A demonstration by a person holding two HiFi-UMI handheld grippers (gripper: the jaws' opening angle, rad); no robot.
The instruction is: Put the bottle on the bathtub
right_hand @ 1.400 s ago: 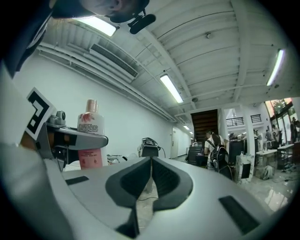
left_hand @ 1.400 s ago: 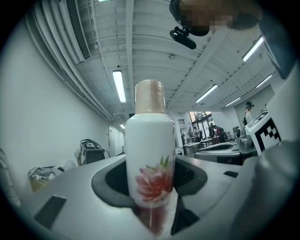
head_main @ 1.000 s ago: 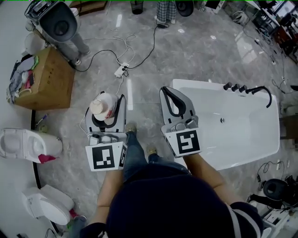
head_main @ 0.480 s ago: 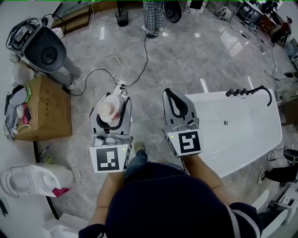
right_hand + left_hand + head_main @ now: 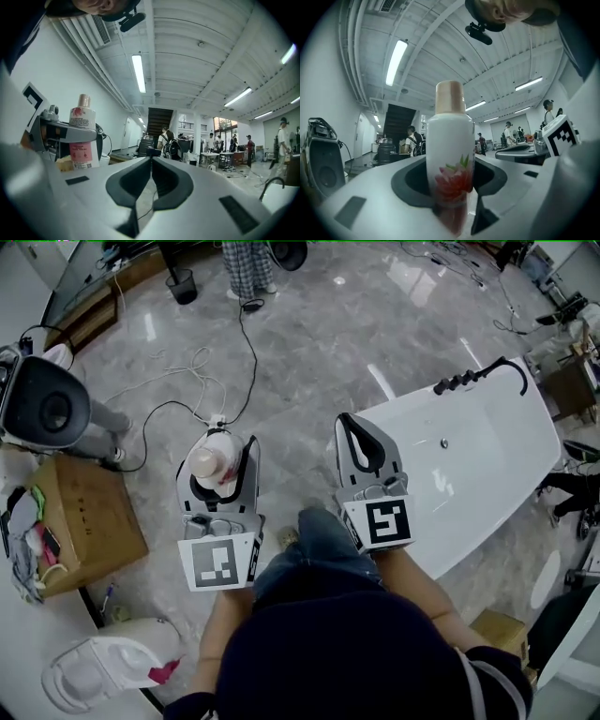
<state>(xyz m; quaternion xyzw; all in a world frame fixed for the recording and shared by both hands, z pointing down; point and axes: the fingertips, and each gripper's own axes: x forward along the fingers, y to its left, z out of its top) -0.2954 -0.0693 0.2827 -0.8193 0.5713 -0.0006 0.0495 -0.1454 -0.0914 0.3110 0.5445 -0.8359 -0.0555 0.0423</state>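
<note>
At the far left a dark round-fronted machine (image 5: 45, 409) stands on the grey marble floor (image 5: 309, 343). A cardboard box (image 5: 89, 521) sits just below it in the head view. A white fixture (image 5: 112, 669) lies further down by the wall. A black cable (image 5: 246, 343) trails across the floor.

The left tool (image 5: 221, 454) is clenched on the bottle (image 5: 206, 465). The left gripper view shows its dark pads (image 5: 410, 180) pressing both sides of the bottle's lower body. The bottle is white with a pink flower print and a tan cap. It stands upright in the grip, above the floor, left of the bathtub (image 5: 506, 484) and well apart from it.

The right tool (image 5: 349, 423) is between bottle and bathtub, at the bathtub's left end. Its jaws are together at the tips, with nothing between them.

The white bathtub fills the right side. A black faucet (image 5: 487, 374) sits on its far rim.
</note>
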